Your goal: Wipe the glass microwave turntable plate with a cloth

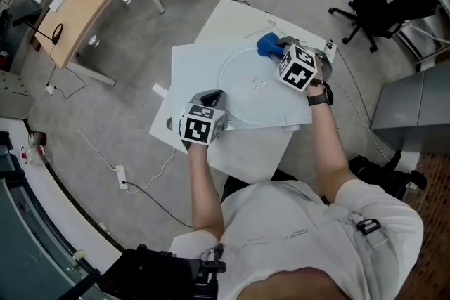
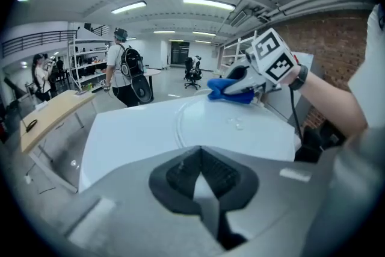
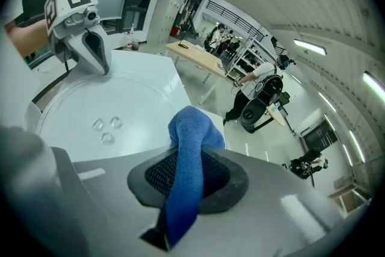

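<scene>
The right gripper point(image 3: 187, 173) is clamped on a blue cloth point(image 3: 191, 135) at the far rim of the glass turntable plate point(image 1: 242, 98), which lies flat on the white counter point(image 1: 191, 67). The left gripper point(image 2: 203, 180), closed and empty, sits at the near rim. A hard wipe could skid the smooth plate toward the counter's edge.

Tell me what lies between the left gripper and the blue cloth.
Only the glass plate, bare but for three small bumps at its centre; clearest in the right gripper view.
</scene>
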The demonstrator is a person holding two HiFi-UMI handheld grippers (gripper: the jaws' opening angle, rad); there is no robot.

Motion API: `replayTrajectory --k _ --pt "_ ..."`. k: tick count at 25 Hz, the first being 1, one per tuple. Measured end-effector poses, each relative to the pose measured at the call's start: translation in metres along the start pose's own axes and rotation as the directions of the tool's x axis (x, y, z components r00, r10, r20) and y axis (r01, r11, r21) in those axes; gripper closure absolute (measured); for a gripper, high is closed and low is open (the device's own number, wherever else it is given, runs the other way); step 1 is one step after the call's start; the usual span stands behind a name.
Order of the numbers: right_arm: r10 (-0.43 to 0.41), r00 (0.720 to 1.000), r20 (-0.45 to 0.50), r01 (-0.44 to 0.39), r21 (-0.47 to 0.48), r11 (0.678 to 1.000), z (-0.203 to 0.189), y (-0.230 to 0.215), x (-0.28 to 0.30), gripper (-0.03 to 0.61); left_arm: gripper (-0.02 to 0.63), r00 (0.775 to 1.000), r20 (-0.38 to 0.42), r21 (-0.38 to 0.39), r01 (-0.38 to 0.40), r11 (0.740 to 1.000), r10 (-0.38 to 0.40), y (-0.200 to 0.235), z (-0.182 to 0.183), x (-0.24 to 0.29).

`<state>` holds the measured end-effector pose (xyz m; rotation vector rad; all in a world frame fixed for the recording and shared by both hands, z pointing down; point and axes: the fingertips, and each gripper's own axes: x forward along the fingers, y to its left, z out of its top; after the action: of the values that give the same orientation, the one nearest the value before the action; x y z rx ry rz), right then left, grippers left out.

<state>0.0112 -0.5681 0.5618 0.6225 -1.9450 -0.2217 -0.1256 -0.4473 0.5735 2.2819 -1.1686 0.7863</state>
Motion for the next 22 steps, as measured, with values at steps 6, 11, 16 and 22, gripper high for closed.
replayTrajectory --k 6,11,16,22 --pt "0.045 0.998 -0.051 -0.044 0.026 0.999 -0.06 0.019 -0.049 0.514 0.611 0.998 0.01 0.015 -0.059 0.998 0.059 0.009 -0.006 0.003" --pt "0.165 0.983 -0.08 -0.166 -0.013 0.986 -0.079 0.064 -0.083 0.515 0.611 0.999 -0.002 -0.002 -0.034 0.999 0.034 0.001 0.0 -0.001" --pt "0.363 0.93 -0.054 -0.367 -0.102 0.925 -0.067 0.128 -0.106 0.514 0.611 0.999 0.003 -0.013 -0.041 0.999 0.041 0.0 -0.002 0.0" --pt "0.532 0.846 0.021 -0.51 -0.259 0.82 -0.012 0.187 -0.101 0.514 0.611 0.999 -0.004 -0.017 -0.033 0.999 0.033 -0.002 0.0 0.004"
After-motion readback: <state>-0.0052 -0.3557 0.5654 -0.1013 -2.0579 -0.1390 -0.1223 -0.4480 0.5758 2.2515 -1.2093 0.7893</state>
